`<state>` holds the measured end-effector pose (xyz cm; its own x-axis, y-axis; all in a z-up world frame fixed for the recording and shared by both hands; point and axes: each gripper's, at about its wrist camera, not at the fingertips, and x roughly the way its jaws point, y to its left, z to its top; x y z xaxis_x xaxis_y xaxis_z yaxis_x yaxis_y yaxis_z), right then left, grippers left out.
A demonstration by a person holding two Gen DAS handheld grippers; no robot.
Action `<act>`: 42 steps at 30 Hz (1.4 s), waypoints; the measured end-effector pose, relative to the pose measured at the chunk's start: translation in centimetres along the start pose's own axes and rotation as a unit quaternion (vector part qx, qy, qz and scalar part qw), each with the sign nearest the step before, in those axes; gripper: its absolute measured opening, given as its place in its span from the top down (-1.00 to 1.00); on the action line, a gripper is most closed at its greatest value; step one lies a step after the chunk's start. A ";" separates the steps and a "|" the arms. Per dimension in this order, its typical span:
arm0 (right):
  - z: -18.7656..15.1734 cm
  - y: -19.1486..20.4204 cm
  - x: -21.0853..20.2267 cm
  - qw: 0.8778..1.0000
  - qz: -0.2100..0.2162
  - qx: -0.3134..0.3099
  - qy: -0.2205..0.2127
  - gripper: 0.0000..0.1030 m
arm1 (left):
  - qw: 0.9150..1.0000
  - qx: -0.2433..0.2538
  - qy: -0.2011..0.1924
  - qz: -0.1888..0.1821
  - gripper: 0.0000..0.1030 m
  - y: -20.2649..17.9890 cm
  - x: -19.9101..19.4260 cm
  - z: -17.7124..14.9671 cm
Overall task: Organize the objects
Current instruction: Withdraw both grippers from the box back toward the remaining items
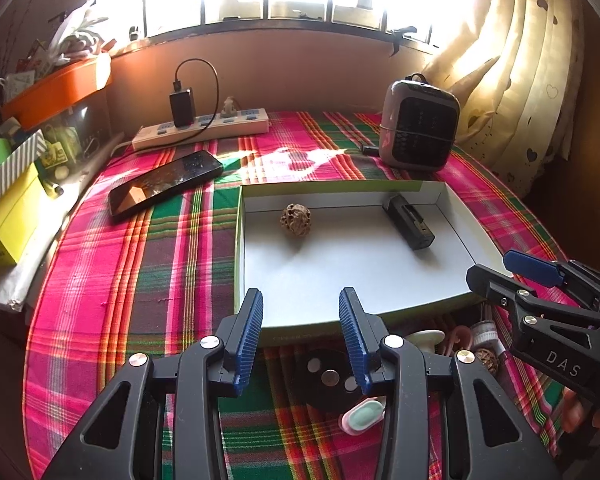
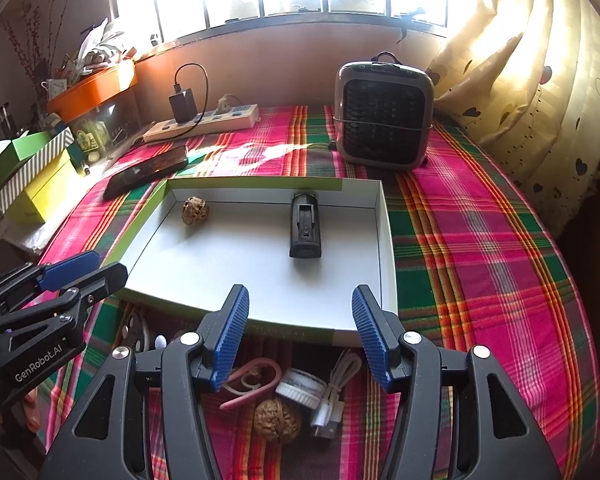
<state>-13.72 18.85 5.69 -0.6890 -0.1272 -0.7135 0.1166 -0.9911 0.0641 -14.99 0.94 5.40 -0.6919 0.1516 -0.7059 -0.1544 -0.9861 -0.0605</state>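
Both claws released, empty: left claw (image 1: 300, 336), right claw (image 2: 300, 336). Tray (image 2: 386, 240), frame centre, holds walnut (image 2: 195, 210) and black holder (image 2: 305, 230).

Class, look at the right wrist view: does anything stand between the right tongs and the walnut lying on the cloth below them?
Nothing visible does. The walnut lies uncovered below the open right tongs, with a pink clip and white cable beside it.

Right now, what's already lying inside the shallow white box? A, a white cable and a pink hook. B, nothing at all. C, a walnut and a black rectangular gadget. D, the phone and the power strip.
C: a walnut and a black rectangular gadget lie on the floor of the white box, well apart from each other.
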 end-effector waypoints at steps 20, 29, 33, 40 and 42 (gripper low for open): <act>-4.0 -0.9 -1.7 1.000 0.009 -0.021 -0.005 -0.21 | 0.997 -0.009 0.010 -0.070 0.25 1.3 -1.9 -4.2; -5.6 -1.1 -1.4 1.000 0.008 -0.025 0.011 -0.21 | 0.994 0.014 0.036 -0.100 0.25 -0.3 -1.3 -5.8; -5.9 -1.3 -1.7 1.000 0.011 -0.018 0.008 -0.25 | 0.994 0.019 0.043 -0.100 0.25 -0.6 -1.0 -6.0; -5.7 -2.3 -2.4 1.000 0.000 -0.004 -0.005 -0.25 | 0.993 0.023 0.054 -0.107 0.25 -1.0 -0.4 -6.4; -5.6 -2.7 -2.3 1.000 -0.005 0.004 -0.005 -0.25 | 0.992 0.025 0.057 -0.109 0.25 -1.2 -0.2 -6.4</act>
<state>-8.44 22.09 3.20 -0.6972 -0.1184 -0.7070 0.1044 -0.9925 0.0633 -10.09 1.68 1.10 -0.5549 0.3498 -0.7548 -0.3280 -0.9258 -0.1879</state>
